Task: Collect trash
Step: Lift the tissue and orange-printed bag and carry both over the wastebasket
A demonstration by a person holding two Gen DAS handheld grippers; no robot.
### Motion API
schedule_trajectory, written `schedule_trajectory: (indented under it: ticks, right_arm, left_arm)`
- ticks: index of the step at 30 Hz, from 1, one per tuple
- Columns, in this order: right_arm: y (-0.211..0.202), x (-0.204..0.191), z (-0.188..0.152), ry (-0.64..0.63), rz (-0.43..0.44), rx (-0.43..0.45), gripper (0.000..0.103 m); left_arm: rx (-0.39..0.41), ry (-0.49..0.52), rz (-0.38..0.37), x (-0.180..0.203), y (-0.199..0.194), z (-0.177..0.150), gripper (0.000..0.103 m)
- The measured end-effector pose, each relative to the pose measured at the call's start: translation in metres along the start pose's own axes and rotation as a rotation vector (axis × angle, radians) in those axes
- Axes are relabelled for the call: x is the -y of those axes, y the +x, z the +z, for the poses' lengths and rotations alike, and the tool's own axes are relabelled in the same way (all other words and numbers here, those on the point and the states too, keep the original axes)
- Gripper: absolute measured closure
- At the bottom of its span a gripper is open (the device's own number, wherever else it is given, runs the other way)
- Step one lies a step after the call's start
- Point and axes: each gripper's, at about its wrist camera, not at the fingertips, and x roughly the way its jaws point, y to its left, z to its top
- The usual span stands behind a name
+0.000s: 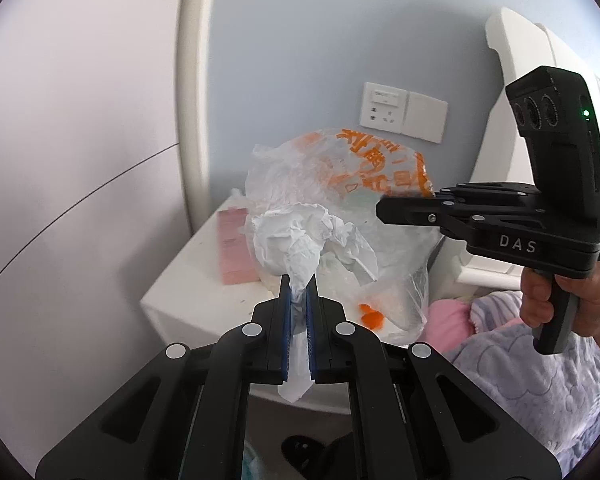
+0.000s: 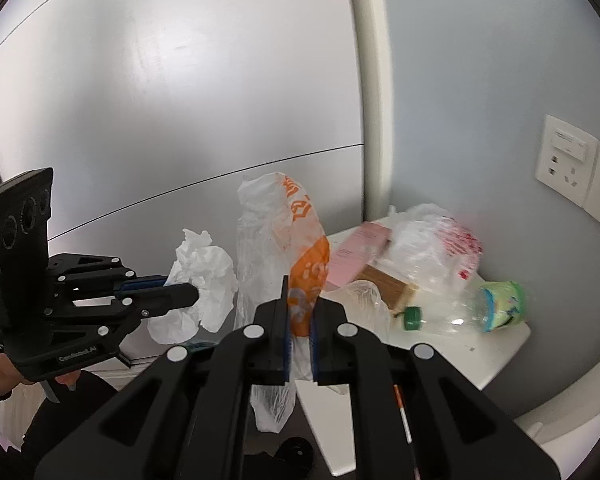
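Left wrist view, closest thing first: the left gripper has its fingers clamped on a crumpled white paper tissue, which bunches up above the tips and trails down between the blue pads. Right behind the wad hangs a clear plastic bag with orange print, held up in the air, and the right gripper comes in from the right, pinching the bag at its upper edge, with a hand wrapped around the grip. Past that is the white worktop with a flat pink box lying on it, then a white wall socket on the pale blue wall. The right wrist view confirms it: those fingers are closed on the orange-printed part of the bag, and the tissue sits just left of the bag, looks like touching or nearly so. Further back on the worktop there's an empty clear plastic bottle with a green cap lying on its side, a brown cardboard box, and another crinkly clear bag with red print.
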Motion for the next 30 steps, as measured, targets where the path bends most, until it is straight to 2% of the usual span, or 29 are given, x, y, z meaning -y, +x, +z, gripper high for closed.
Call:
schedule_trajectory:
  ticks: [8, 16, 22, 30]
  right_arm:
    - [0.014, -0.035, 0.006, -0.041, 0.053, -0.013, 0.094]
    - [0.048, -0.075, 0.001, -0.063, 0.137, -0.057, 0.094]
    - [0.095, -0.11, -0.021, -0.077, 0.208, -0.145, 0.094]
    - [0.172, -0.147, -0.07, -0.081, 0.269, -0.32, 0.094]
  left_arm:
    - [0.008, -0.053, 0.063, -0.029, -0.033, -0.018, 0.098]
    - [-0.015, -0.096, 0.139, -0.061, -0.056, -0.043, 0.098]
    - [-0.066, -0.157, 0.195, -0.091, -0.063, -0.077, 0.098]
    - [-0.211, -0.241, 0.242, -0.125, -0.041, -0.147, 0.098]
